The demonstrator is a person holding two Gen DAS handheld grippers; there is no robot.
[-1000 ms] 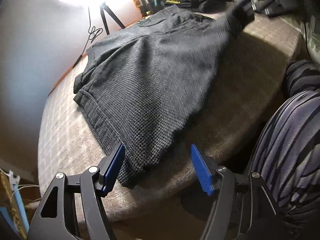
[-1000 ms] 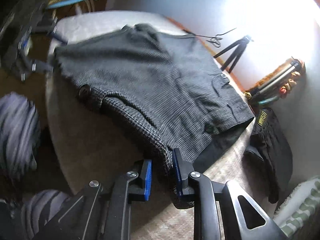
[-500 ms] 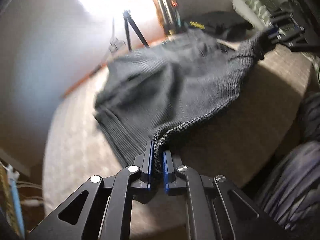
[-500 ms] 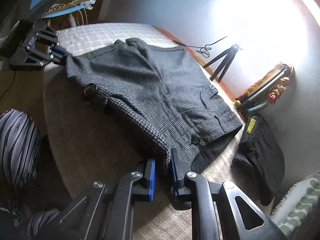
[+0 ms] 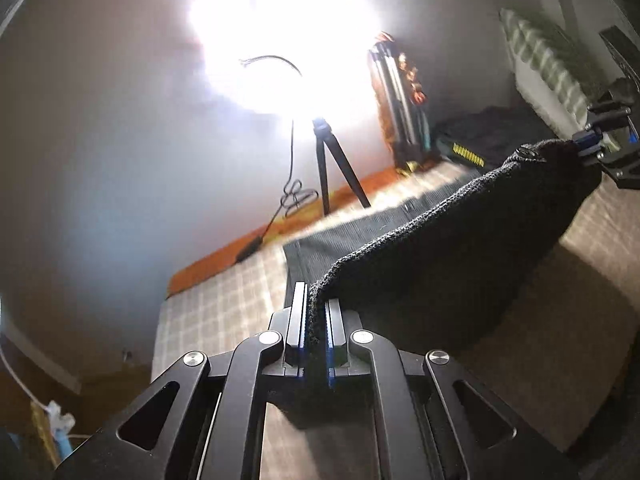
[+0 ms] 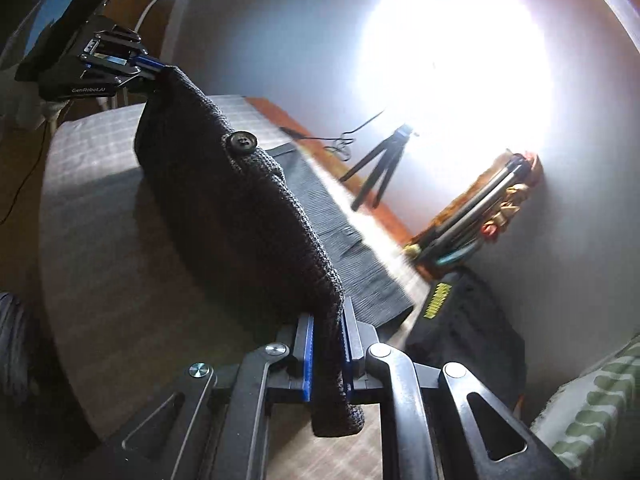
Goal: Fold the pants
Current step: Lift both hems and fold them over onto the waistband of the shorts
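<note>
The dark grey knit pants [image 5: 460, 248] hang lifted by their near edge above the checked beige surface [image 5: 216, 304], while their far part still lies flat on it. My left gripper [image 5: 316, 320] is shut on one corner of that edge. My right gripper [image 6: 326, 344] is shut on the other corner, near the waistband button [image 6: 241, 143]. Each gripper shows in the other's view: the right one at the far right [image 5: 600, 148], the left one at the upper left [image 6: 148, 66]. The lifted cloth hides the part of the surface beneath it.
A small black tripod [image 5: 332, 160] and a cable stand by the wall under a glaring light. A bundle of folded stands [image 6: 480, 216] leans on the wall. A black garment with a yellow label [image 6: 460, 320] lies at the surface's far end, next to a green-striped cushion [image 6: 592, 412].
The left gripper closed on the pants' near corner. Both grippers then rose, lifting the near edge off the surface, so the cloth now hangs between them.
</note>
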